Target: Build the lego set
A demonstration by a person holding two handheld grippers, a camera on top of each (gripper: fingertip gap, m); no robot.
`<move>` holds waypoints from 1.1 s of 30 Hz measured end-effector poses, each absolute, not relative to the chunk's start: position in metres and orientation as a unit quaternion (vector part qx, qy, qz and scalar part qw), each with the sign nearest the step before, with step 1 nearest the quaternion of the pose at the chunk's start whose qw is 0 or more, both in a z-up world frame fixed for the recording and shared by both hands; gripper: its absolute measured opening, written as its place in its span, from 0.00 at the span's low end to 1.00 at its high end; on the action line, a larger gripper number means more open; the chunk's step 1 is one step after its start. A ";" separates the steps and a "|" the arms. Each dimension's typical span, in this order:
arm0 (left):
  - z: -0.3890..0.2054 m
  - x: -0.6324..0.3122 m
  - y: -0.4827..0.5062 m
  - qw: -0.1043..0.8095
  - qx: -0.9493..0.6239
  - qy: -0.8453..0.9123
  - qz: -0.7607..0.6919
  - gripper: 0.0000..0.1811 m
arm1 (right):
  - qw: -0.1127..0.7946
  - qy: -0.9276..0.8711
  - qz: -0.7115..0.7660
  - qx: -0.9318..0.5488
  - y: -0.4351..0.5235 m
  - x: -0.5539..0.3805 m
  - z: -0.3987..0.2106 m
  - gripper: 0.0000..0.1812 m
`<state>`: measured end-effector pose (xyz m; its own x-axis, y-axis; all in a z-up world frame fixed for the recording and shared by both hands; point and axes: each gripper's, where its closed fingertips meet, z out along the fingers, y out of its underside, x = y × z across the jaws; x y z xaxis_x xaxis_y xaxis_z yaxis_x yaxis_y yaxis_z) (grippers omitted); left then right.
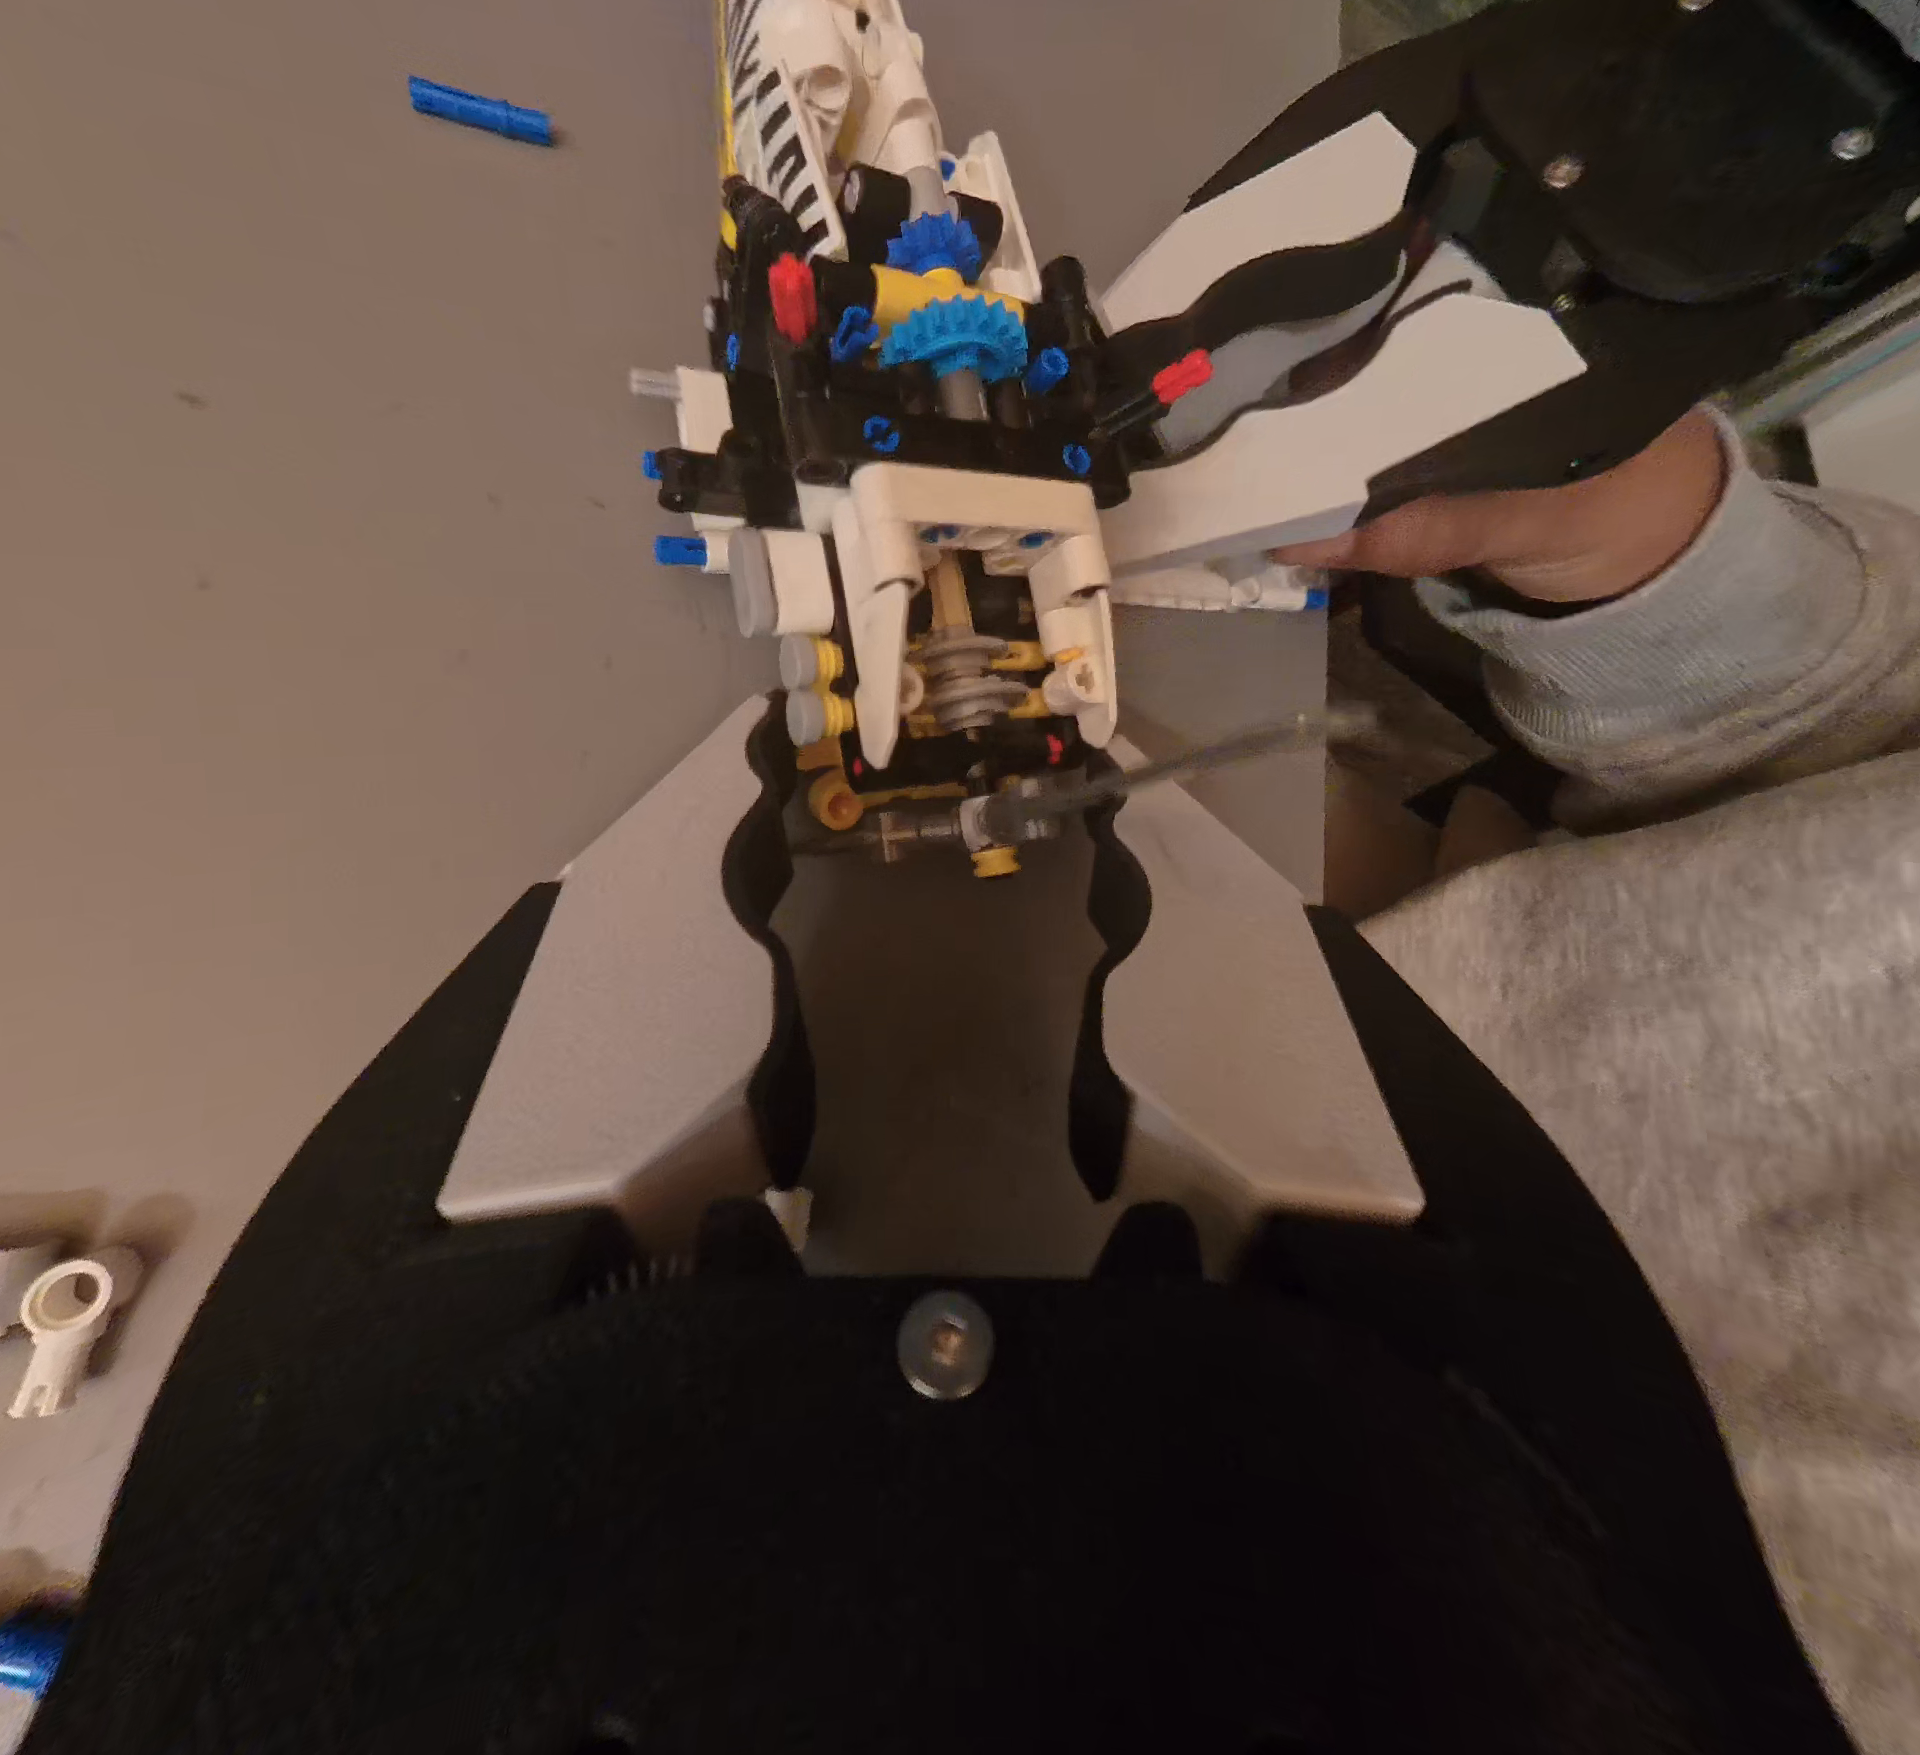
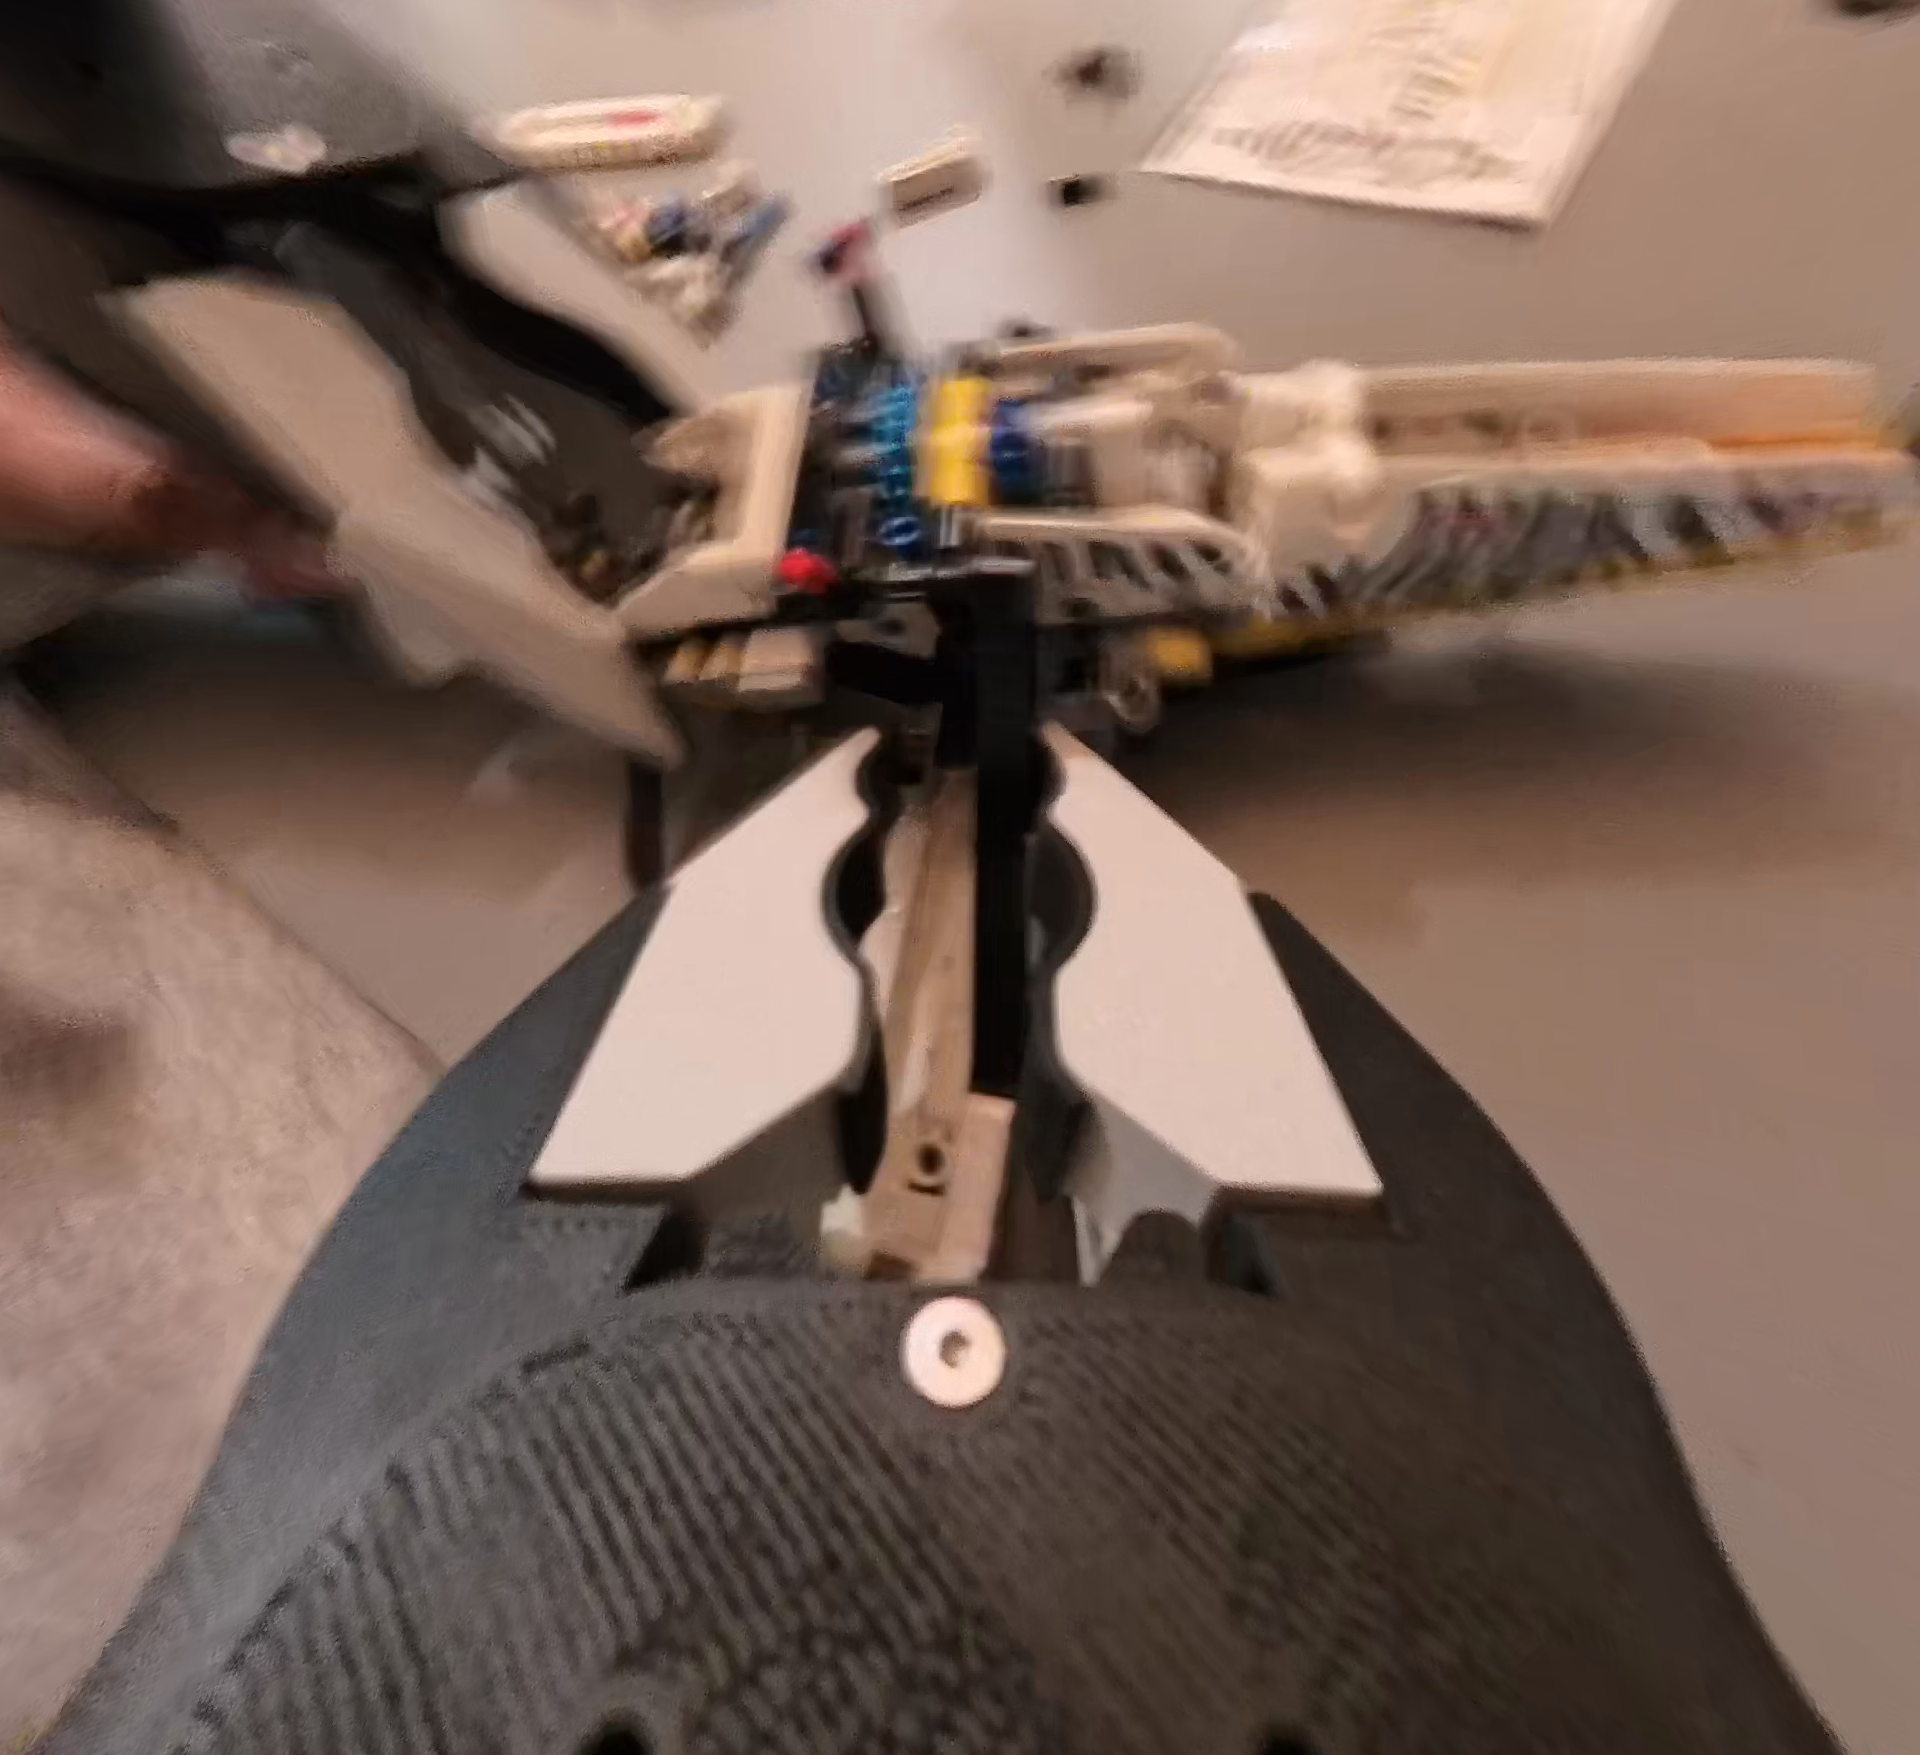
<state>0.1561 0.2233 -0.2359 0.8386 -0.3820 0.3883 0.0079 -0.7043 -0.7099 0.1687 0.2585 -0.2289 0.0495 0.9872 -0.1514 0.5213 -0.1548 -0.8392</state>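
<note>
The lego model (image 1: 914, 417) is a long white body with black frame, blue gears and yellow parts, held above the grey table (image 1: 312, 562). My left gripper (image 1: 940, 770) is shut on its near end. My right gripper (image 1: 1132, 401) comes in from the right, its tips against the model's side by a red pin (image 1: 1182, 375). The right wrist view is blurred. There my right gripper (image 2: 961, 749) is shut on a black beam (image 2: 1003, 874) with a white piece (image 2: 935, 1134) beside it, joined to the model (image 2: 1039, 479). My left gripper (image 2: 582, 583) holds the model's left end.
A blue pin (image 1: 478, 110), a white connector (image 1: 57, 1331) and a blue part (image 1: 21, 1664) lie on the table. A printed sheet (image 2: 1423, 64), a white panel (image 2: 613, 126) and several loose parts (image 2: 686, 240) lie beyond the model. The table edge (image 1: 1330, 770) runs close on the right.
</note>
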 end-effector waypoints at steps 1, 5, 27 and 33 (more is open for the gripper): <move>-0.236 0.156 0.223 0.369 -0.885 0.106 -0.263 0.30 | 0.310 -0.575 0.382 -0.654 0.258 0.169 -0.229 0.12; -0.235 0.153 0.225 0.370 -0.884 0.097 -0.270 0.30 | 0.300 -0.583 0.367 -0.660 0.260 0.169 -0.230 0.13; -0.231 0.158 0.223 0.374 -0.874 0.065 -0.303 0.29 | 0.501 -0.580 0.241 -0.595 0.233 0.174 -0.211 0.39; -0.229 0.160 0.222 0.374 -0.868 0.062 -0.320 0.29 | 0.488 -0.542 0.308 -0.612 0.242 0.183 -0.198 0.39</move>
